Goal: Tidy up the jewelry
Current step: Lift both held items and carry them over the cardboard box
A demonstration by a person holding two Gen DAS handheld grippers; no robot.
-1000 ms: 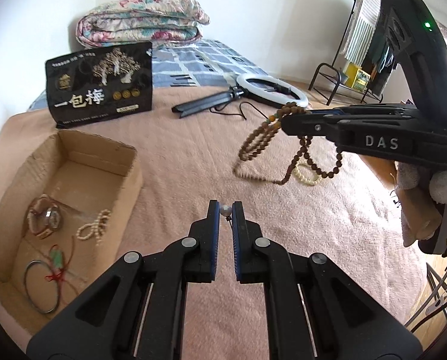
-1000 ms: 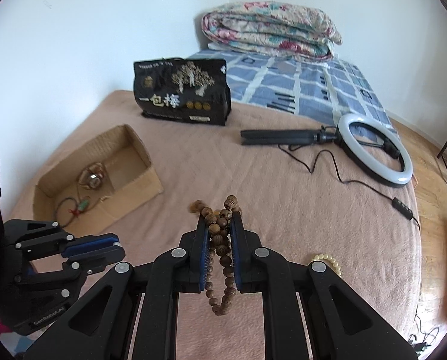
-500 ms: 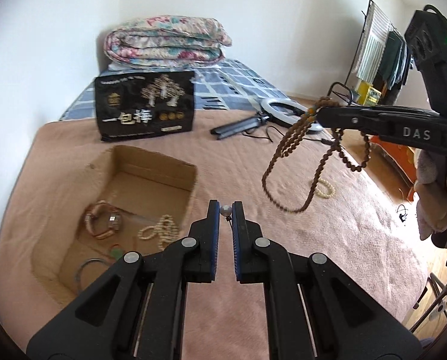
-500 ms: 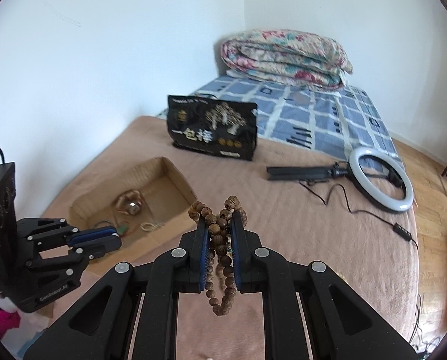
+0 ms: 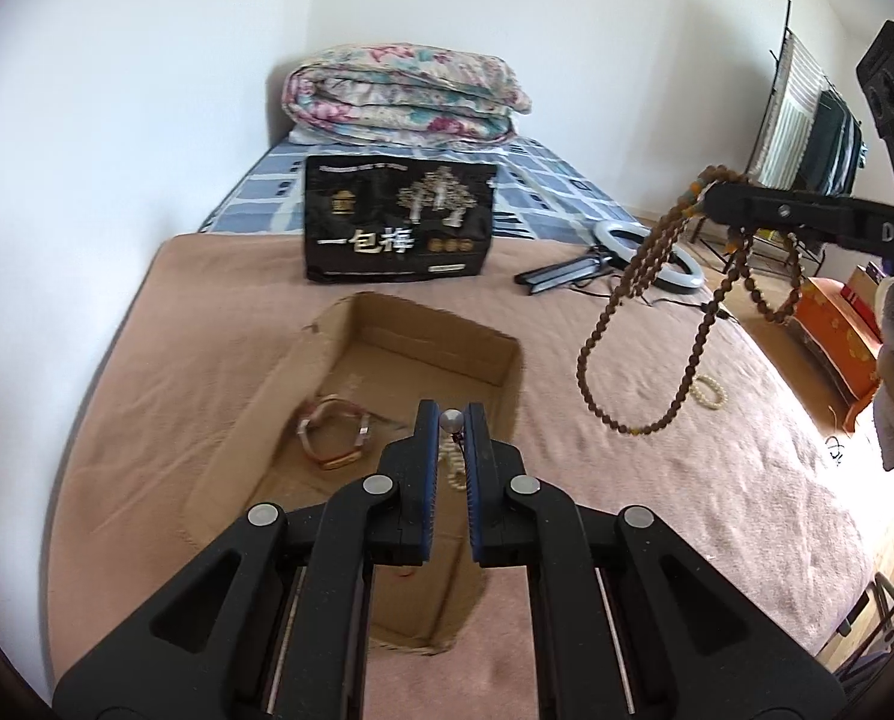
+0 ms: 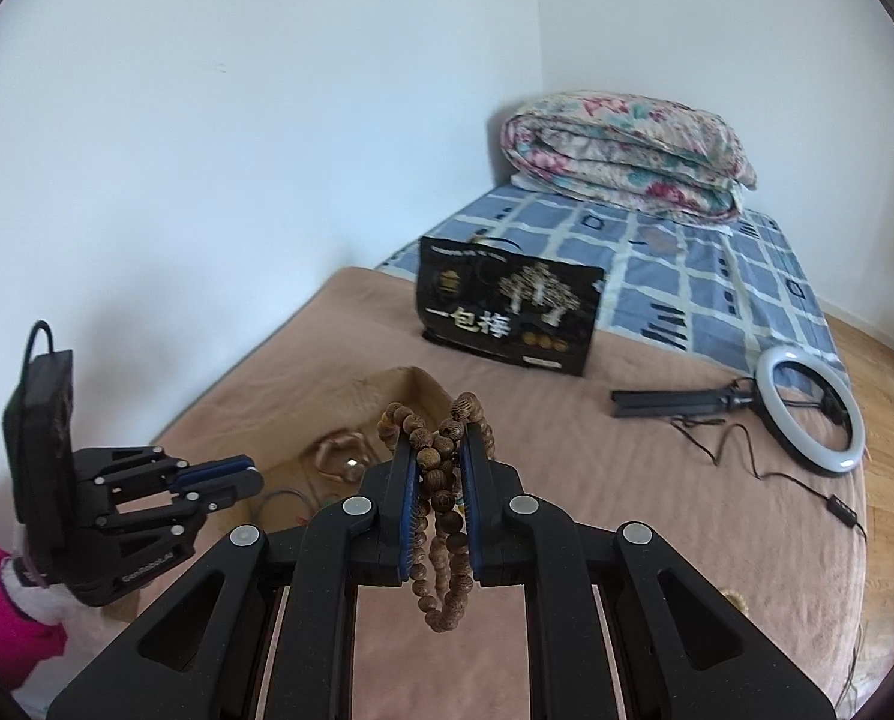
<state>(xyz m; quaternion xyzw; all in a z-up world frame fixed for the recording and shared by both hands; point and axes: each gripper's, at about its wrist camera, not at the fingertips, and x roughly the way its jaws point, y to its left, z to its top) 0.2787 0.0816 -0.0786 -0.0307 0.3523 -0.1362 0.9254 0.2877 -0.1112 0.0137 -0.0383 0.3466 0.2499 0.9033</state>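
Risk, tangling: the wooden bead necklace (image 5: 657, 312) hangs in several long loops from the right gripper (image 6: 441, 450). It is judged that a loop could be snagged on the cardboard box (image 5: 507, 354) rim, or draped over the wall instead of dropping inside.
Risk, partial drop: if the strand is released while held off to the box's side, part of it is likely to be left on the brown blanket (image 5: 657, 510).
Risk, pearl: a small round silver bead (image 5: 451, 419) is pinched at the very tips of the left gripper (image 5: 450, 420). A grip this shallow is judged easy to lose, and a bead that round would roll across the blanket.
Risk, crowding: a watch (image 5: 333, 435) and a pale bead bracelet (image 5: 454, 474) are already lying in the box; new strands may be knotted with them.
Right fingers: nearly closed, clamped on a bunch of wooden bead strands; loops are seen above and below the pads (image 6: 410, 480).
Left fingers: closed down on the silver bead at the tips; nothing else is touched.
Necklace location: held in the air, right of the box and above the blanket in the left wrist view.
Box location: on the blanket, directly below and ahead of the left gripper.
Still out: a cream bracelet (image 5: 708, 391) is left on the blanket, well apart from the box.
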